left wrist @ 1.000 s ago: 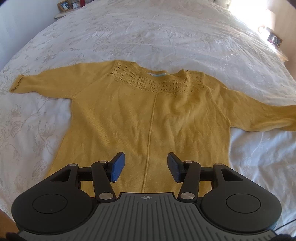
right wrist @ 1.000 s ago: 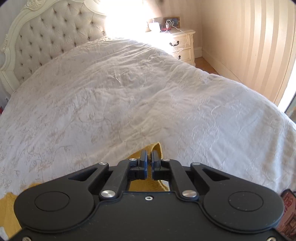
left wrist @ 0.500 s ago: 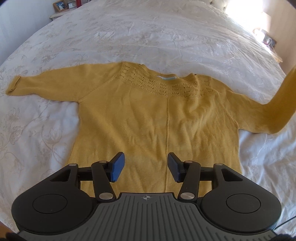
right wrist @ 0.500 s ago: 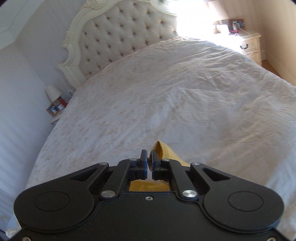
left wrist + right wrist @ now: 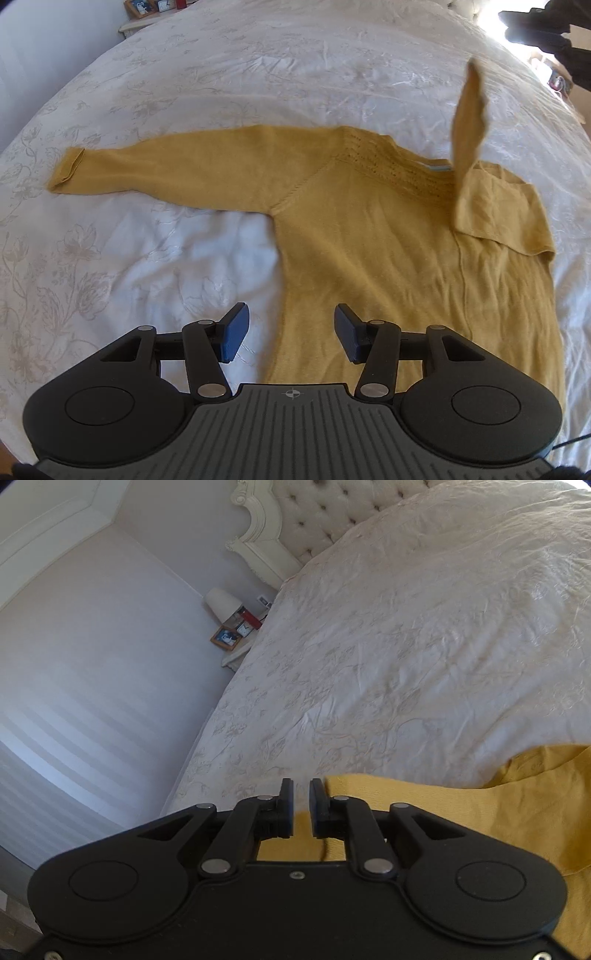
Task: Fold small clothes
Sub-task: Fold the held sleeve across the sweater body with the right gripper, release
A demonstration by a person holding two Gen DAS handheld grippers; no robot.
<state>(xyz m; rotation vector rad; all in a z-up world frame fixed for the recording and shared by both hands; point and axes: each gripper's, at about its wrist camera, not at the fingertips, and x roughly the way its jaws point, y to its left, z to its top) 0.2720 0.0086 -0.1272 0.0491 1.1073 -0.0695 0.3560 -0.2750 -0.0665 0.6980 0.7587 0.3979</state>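
A mustard yellow knit sweater [image 5: 369,240] lies flat on the white bedspread [image 5: 258,74]. Its left sleeve [image 5: 147,166] is stretched out to the left. The right sleeve [image 5: 469,122] is folded over the chest and its end stands loose in the air, held by nothing. My left gripper [image 5: 291,321] hovers open over the sweater's left side edge near the hem, empty. My right gripper [image 5: 301,794] is opening, its pads a narrow gap apart with nothing pinched; yellow sweater fabric [image 5: 480,812] lies below and to its right.
The tufted cream headboard [image 5: 314,517] is at the far end of the bed. A bedside table with a photo frame [image 5: 225,637] and a white lamp [image 5: 221,602] stands against the pale wall on the left. A dark blurred shape [image 5: 535,29] is at the top right.
My right gripper swung left, carrying the right sleeve over the sweater's body, then its jaws parted and let go. My left gripper slid left, from mid-hem to the left side edge.
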